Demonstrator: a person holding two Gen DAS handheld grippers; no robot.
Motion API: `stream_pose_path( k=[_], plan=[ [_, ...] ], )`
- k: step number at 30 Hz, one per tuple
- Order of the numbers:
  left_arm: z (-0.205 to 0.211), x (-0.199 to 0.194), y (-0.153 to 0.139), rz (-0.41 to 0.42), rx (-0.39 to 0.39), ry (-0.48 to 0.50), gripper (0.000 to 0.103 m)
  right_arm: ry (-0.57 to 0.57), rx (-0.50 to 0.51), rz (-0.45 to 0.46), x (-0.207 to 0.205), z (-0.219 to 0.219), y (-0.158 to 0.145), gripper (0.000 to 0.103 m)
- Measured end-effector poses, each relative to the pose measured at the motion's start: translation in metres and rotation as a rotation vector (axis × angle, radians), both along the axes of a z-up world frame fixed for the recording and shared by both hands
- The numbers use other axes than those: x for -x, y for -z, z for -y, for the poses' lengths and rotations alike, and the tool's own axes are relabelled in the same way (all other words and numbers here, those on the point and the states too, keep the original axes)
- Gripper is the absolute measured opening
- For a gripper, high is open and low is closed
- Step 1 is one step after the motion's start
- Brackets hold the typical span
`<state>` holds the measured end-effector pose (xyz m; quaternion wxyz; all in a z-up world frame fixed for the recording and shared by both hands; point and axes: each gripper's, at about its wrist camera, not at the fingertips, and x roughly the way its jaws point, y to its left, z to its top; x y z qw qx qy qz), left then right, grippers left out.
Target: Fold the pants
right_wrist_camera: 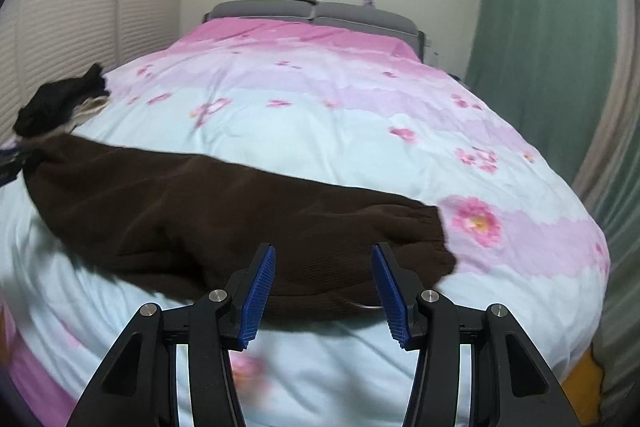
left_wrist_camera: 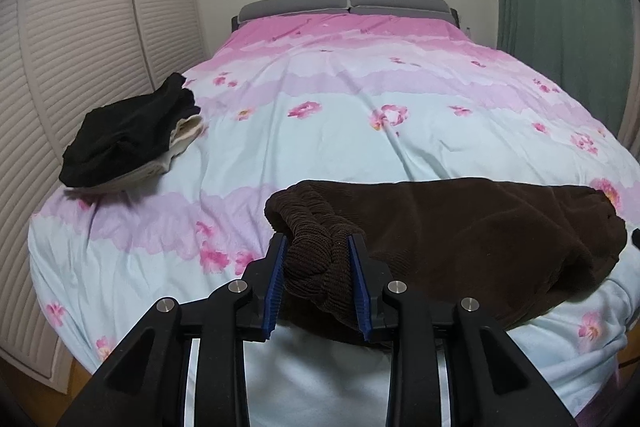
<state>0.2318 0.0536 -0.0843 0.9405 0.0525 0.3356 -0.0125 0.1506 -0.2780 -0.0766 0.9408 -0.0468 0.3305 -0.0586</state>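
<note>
Dark brown corduroy pants (left_wrist_camera: 460, 227) lie stretched across the near end of the bed. My left gripper (left_wrist_camera: 317, 243) is shut on the bunched ribbed end of the pants, held between its blue pads. In the right wrist view the pants (right_wrist_camera: 208, 211) run from the left edge to the lower middle. My right gripper (right_wrist_camera: 323, 254) is open, its blue pads spread just above the near right end of the pants, with nothing between them. The left gripper shows as a dark shape at the far left edge (right_wrist_camera: 12, 163).
The bed has a floral pink and pale blue duvet (left_wrist_camera: 340, 99). A pile of folded black and cream clothes (left_wrist_camera: 132, 135) sits at the bed's left edge. Louvred closet doors (left_wrist_camera: 80, 27) stand left, a green curtain (left_wrist_camera: 560, 7) right, a grey headboard (left_wrist_camera: 348, 3) at the back.
</note>
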Motion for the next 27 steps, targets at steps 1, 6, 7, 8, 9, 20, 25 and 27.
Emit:
stream_pose_path(
  k=[1, 6, 7, 8, 9, 20, 25, 27],
  plan=[
    [0.0, 0.001, 0.0, -0.001, -0.004, -0.002, 0.031, 0.015, 0.001, -0.007, 0.0, 0.005, 0.0, 0.051],
    [0.004, 0.009, -0.004, 0.012, -0.024, -0.023, 0.033, 0.07, -0.007, -0.019, -0.003, 0.026, 0.0, 0.051],
    [0.003, 0.011, -0.005, 0.017, -0.026, -0.031, 0.035, 0.066, -0.011, -0.015, -0.003, 0.026, -0.001, 0.051],
    [0.001, 0.012, -0.007, 0.029, -0.035, -0.047, 0.038, 0.059, -0.013, -0.011, -0.002, 0.025, -0.002, 0.051],
    [0.0, 0.013, -0.008, 0.037, -0.043, -0.056, 0.042, 0.053, -0.013, -0.008, -0.001, 0.023, -0.002, 0.051],
    [0.04, 0.024, 0.008, 0.006, 0.077, 0.089, 0.047, 0.037, -0.011, 0.001, 0.004, 0.012, -0.001, 0.051],
    [0.067, 0.012, 0.05, -0.059, 0.093, 0.138, 0.046, 0.11, -0.055, -0.047, 0.0, 0.039, 0.016, 0.051],
    [0.064, 0.004, 0.063, -0.089, 0.096, 0.114, 0.044, 0.143, -0.093, -0.07, -0.003, 0.052, 0.024, 0.051]
  ],
)
